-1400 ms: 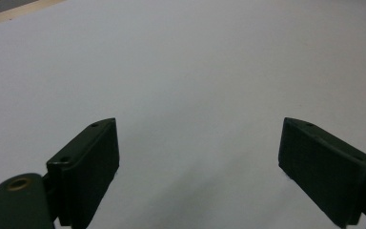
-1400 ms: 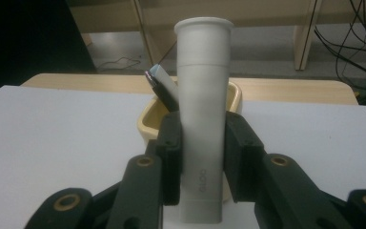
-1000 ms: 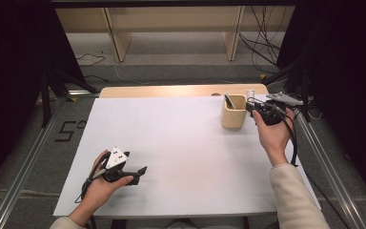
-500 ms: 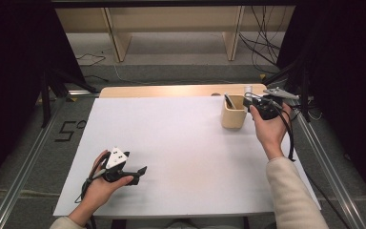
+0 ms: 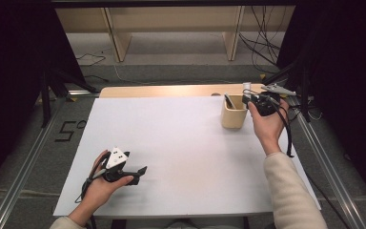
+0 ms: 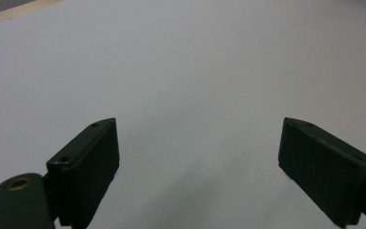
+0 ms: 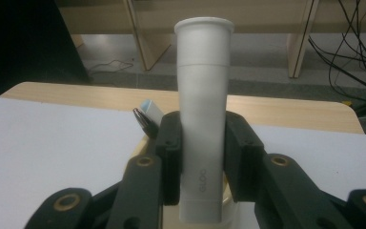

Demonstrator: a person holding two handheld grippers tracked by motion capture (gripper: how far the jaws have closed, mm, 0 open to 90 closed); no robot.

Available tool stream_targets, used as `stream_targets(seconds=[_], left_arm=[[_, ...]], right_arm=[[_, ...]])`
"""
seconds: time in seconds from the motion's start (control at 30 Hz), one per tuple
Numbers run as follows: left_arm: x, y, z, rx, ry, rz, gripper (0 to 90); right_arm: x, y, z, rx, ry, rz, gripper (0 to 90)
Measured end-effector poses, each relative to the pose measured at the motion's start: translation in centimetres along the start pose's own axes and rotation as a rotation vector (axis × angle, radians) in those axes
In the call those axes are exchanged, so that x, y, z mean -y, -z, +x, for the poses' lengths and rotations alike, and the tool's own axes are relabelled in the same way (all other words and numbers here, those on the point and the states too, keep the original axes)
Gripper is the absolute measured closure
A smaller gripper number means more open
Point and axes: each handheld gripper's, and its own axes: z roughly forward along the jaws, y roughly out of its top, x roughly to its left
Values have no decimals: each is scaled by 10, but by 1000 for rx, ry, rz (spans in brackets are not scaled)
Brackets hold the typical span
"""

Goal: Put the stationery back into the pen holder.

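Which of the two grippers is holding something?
The right gripper: its jaws clamp an upright white tube. The left gripper is open over the bare table.

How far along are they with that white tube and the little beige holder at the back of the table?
Done: the right gripper is clamped on the upright white tube, and the holder already has dark items in it. In hand: the tube is held just above the holder. Left: probably lowering it in and letting go, though it could equally be coming out. The left gripper rests open on the white table.
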Motion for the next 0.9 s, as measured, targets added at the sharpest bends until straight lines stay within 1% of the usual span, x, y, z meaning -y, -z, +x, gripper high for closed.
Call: stream_targets(seconds=[0.23, 0.37, 0.53, 0.9], left_arm=[[0, 0, 0, 1, 1, 0, 136], [0, 0, 0, 1, 1, 0, 136], [0, 0, 0, 3, 1, 1, 136], [0, 0, 0, 3, 2, 1, 135]], right_arm=[[-4, -6, 2, 3, 4, 0, 712], [-5, -10, 4, 6, 14, 11, 712], [-6, -13, 5, 6, 13, 14, 712], [-7, -20, 4, 15, 22, 25, 711]])
